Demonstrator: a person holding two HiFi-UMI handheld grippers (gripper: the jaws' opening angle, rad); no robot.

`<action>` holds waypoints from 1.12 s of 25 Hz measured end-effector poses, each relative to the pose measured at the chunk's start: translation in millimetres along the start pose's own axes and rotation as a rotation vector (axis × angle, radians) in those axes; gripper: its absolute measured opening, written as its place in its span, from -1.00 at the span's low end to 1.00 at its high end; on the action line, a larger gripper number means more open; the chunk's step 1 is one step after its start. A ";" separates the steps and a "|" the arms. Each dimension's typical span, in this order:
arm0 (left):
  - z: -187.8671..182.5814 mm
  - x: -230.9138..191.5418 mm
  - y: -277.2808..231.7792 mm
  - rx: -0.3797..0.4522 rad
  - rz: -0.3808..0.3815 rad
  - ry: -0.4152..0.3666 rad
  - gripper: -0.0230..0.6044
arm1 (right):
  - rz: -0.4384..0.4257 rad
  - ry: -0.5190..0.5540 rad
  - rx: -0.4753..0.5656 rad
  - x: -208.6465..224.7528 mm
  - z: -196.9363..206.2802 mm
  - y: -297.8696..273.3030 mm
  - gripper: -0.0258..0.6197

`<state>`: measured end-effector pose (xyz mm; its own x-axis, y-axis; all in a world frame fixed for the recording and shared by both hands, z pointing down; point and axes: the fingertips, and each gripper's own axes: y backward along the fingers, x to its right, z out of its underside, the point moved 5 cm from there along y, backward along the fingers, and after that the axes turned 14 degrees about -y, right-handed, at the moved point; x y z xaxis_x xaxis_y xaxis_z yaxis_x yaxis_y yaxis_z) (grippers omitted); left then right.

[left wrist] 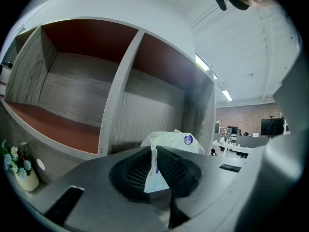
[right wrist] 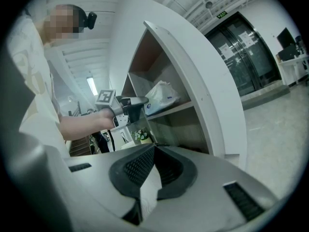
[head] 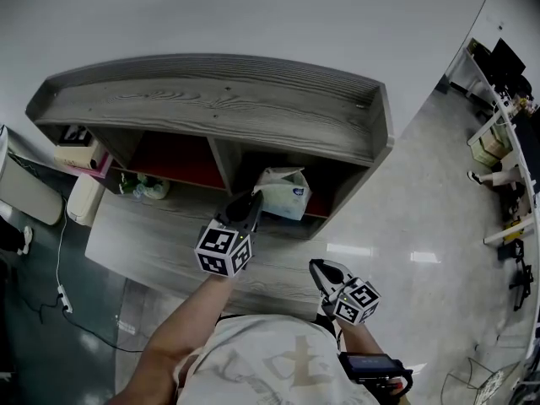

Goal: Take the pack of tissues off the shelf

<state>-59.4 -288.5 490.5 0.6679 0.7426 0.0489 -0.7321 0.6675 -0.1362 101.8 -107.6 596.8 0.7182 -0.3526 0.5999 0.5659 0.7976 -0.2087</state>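
Jaws of the left gripper [left wrist: 155, 151] are closed on a thin, crinkled flap of the pack of tissues [head: 283, 192]. The pack is a soft white plastic bundle with a blue mark, lying in the right compartment of the grey wood-grain shelf [head: 219, 99], which is red-lined inside. An upright divider [left wrist: 118, 95] stands just left of the pack. Further left is a small pale pot of flowers [left wrist: 21, 170]. The right gripper [right wrist: 153, 149] hangs nearer and to the right, its ribbed black jaws together, empty.

Left gripper [head: 252, 202] clamped, reaching forward; right gripper [head: 321, 269] closed.
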 end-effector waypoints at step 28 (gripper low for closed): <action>1.5 14.0 57.0 0.078 -0.005 0.038 -0.79 | -0.075 0.047 -0.044 -12.1 -3.7 -8.0 -0.91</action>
<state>-92.0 -239.9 484.9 0.6755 0.7373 0.0117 -0.7356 0.6749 -0.0589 90.1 -111.5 588.4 0.6911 -0.4338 0.5781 0.6349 0.7465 -0.1989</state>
